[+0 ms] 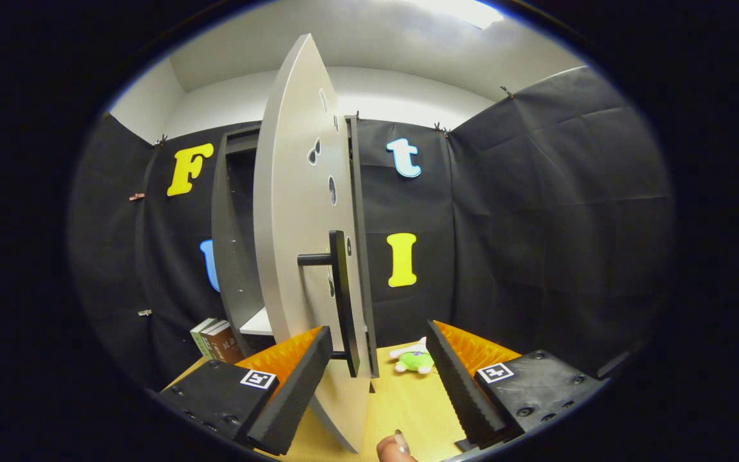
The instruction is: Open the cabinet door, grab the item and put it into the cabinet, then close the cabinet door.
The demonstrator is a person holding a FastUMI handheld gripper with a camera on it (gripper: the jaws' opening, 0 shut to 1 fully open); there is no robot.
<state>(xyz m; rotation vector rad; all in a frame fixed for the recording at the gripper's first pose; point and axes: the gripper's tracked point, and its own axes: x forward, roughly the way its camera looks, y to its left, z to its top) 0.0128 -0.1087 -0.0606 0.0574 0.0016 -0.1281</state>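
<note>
In the gripper view the gripper (379, 359) has its fingers spread apart, gripping nothing. The cabinet door (292, 224) stands ajar at twelve o'clock, its bar handle (342, 298) between the fingers, nearer the left one. A small green plush toy (416, 360) lies on the desk (401, 410) at one o'clock, just beyond the fingers. Books (215, 340) stand at ten o'clock beside the cabinet (235, 256). A fingertip (395, 449) shows at six o'clock.

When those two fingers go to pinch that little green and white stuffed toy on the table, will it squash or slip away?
The stuffed toy looks plush, so it would probably squash rather than slip. It seems small and light, and unlikely to roll on the table. The gripper is open, the door handle between its fingers.
</note>
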